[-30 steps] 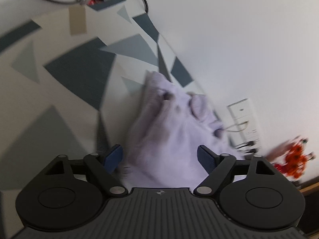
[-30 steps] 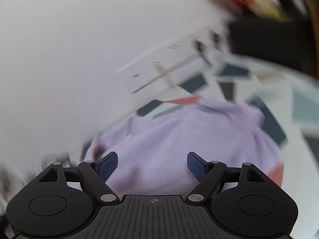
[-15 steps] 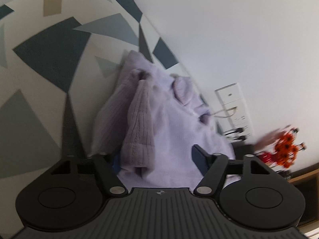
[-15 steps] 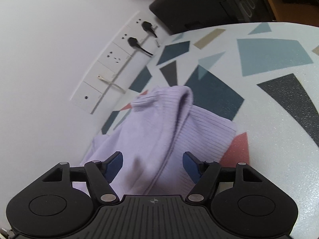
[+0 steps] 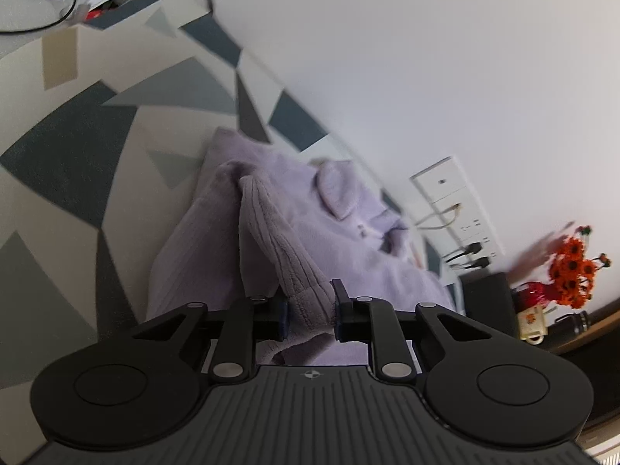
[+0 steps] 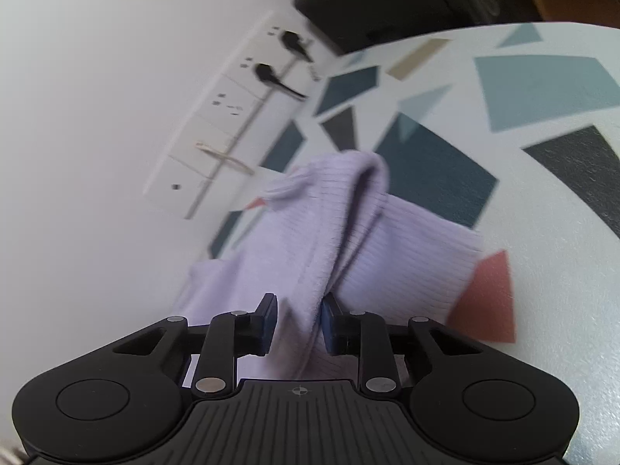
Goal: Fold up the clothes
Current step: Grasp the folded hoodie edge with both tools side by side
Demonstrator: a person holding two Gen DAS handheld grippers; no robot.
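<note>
Lilac ribbed garment (image 5: 341, 232) is bunched mid-frame on patterned table (image 5: 66, 162). A ridge is pinched by left gripper (image 5: 310, 312); another fold is clamped by right gripper (image 6: 298, 321).

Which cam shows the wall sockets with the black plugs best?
Right wrist view. The wall sockets sit large in the upper middle, with both black plugs and their cables plain. The left wrist view shows the sockets only small and slanted at right, beyond the lilac sweater, plugs tiny.
</note>
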